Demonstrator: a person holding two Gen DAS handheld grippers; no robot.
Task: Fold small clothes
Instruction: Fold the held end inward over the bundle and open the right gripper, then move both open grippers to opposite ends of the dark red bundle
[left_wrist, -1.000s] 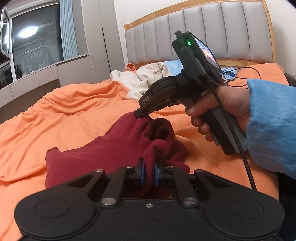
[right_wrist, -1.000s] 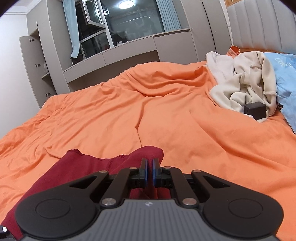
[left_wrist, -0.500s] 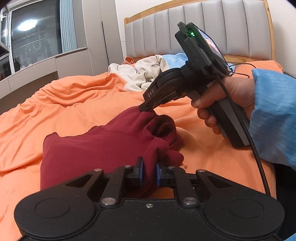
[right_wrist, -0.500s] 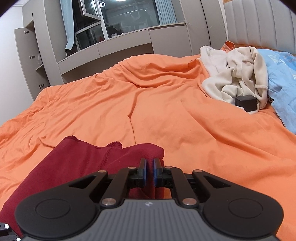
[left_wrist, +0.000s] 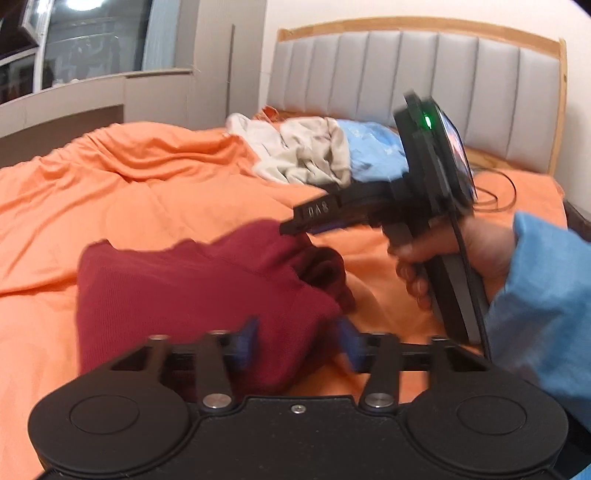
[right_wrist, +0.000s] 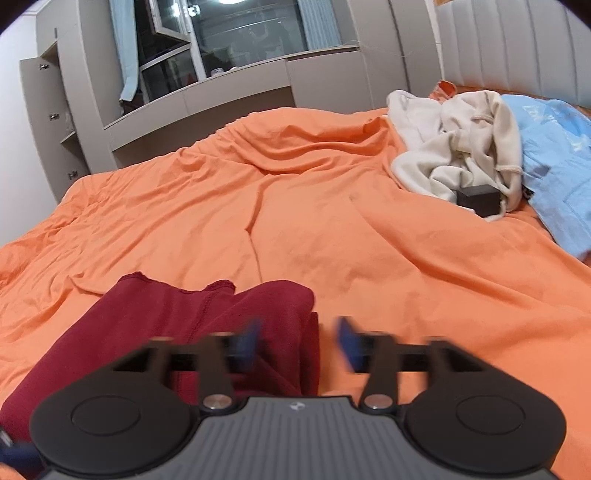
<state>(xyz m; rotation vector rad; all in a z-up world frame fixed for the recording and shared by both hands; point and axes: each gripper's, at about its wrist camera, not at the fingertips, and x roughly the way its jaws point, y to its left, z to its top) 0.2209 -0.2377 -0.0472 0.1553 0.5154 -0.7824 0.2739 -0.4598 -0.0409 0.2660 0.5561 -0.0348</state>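
Left gripper jaws opening, blue pads apart, corner of one dark red knit garment between them, not pinched. Right gripper jaws opening too, red fold edge in the gap. Garment lies bunched on the orange bedsheet. No containers. Near the headboard: one cream garment, one light blue garment, one small black box.

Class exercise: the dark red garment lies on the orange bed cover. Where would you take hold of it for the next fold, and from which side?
Probably grip the dark red garment at its thick folded edge nearest the grippers, coming in low from the near side. There the cloth stands up off the orange bed cover, so fingers can straddle it. Both the left gripper and right gripper are opening, pads clear of cloth.
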